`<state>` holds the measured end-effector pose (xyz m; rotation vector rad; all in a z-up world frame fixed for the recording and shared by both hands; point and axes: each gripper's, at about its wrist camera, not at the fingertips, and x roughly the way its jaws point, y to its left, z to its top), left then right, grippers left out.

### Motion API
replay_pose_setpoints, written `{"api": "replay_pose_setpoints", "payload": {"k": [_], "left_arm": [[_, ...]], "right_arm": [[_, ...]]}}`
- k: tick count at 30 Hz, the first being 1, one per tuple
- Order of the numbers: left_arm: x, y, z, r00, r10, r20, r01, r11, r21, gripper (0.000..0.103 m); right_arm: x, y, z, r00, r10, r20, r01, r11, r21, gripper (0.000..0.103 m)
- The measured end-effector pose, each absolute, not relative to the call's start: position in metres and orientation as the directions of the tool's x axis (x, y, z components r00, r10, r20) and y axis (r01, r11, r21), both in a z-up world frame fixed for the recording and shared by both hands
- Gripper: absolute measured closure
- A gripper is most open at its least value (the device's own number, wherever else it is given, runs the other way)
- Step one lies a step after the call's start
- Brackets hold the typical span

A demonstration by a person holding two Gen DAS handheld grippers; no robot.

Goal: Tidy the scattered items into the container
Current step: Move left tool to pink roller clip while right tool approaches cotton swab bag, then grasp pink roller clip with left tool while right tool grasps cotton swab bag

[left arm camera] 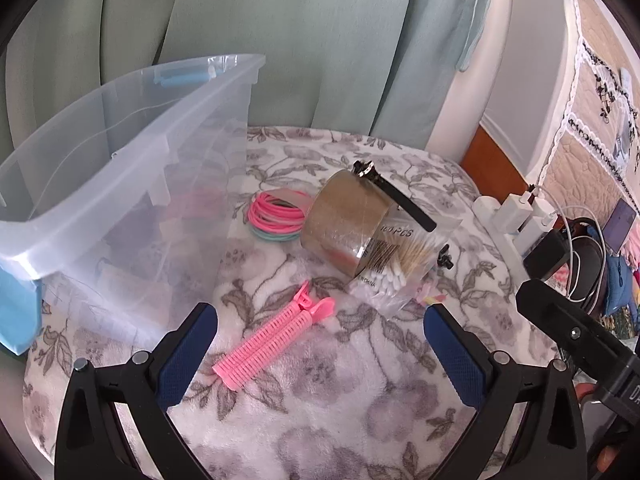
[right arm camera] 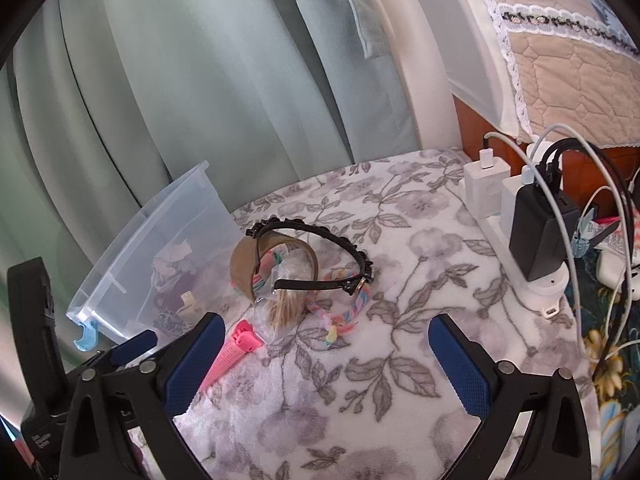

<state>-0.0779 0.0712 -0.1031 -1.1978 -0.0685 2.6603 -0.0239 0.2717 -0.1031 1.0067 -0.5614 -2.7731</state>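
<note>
A clear plastic bin [left arm camera: 120, 168] with blue latches stands at the left; several items lie inside it, dimly seen through its wall [right arm camera: 168, 256]. On the floral cloth lie a pink hair clip [left arm camera: 272, 340], a bundle of pink and teal hair ties [left arm camera: 276, 216], a brown tape roll [left arm camera: 344, 216], a bag of cotton swabs [left arm camera: 396, 272] and a black headband [right arm camera: 320, 232]. A pastel braided band [right arm camera: 344, 316] lies beside the roll. My left gripper [left arm camera: 320, 356] hangs open just above the pink clip. My right gripper [right arm camera: 324, 364] is open too, short of the pile.
A white power strip [right arm camera: 532, 280] with white and black chargers and loose cables runs along the right edge of the cloth. Green curtains hang behind. A quilted cover with lace trim [right arm camera: 560, 52] drapes over furniture at the far right.
</note>
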Motion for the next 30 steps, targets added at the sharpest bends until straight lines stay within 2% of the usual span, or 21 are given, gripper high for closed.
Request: {"api": "replay_pose_setpoints", "payload": {"k": [9,14,21,23,25,30], "left_arm": [[-0.089,0.067,-0.121,-0.622,0.19,-0.76,-0.166,-0.98,-0.109,0.0],[-0.096,0.057,-0.128,-0.621,0.159,-0.767,-0.099,-0.987,-0.125,0.0],[-0.097,0.065,-0.131,-0.616,0.136,-0.776,-0.12,-0.99,-0.078,0.0],[-0.098,0.067,-0.132,-0.616,0.136,-0.776,-0.132,-0.989,-0.069,0.0],[-0.098,0.069,-0.133,-0.623,0.128,-0.772,-0.143,-0.989,-0.048,0.0],[-0.098,0.074,-0.136,-0.627,0.14,-0.767,-0.181,-0.983,-0.031,0.001]], "right_arm": [[-0.039,0.265,-0.119,-0.711,-0.319,-0.626,-0.017,-0.883,0.47,0.0],[-0.048,0.258,-0.127,-0.683,-0.317,-0.658,-0.028,-0.888,0.458,0.001],[-0.061,0.246,-0.132,-0.674,-0.329,-0.661,-0.008,-0.892,0.452,0.006],[-0.065,0.242,-0.133,-0.67,-0.34,-0.66,0.004,-0.891,0.455,0.009],[-0.07,0.24,-0.137,-0.659,-0.361,-0.66,0.01,-0.882,0.472,0.018],[-0.079,0.238,-0.147,-0.629,-0.412,-0.66,0.018,-0.856,0.517,0.029]]}}
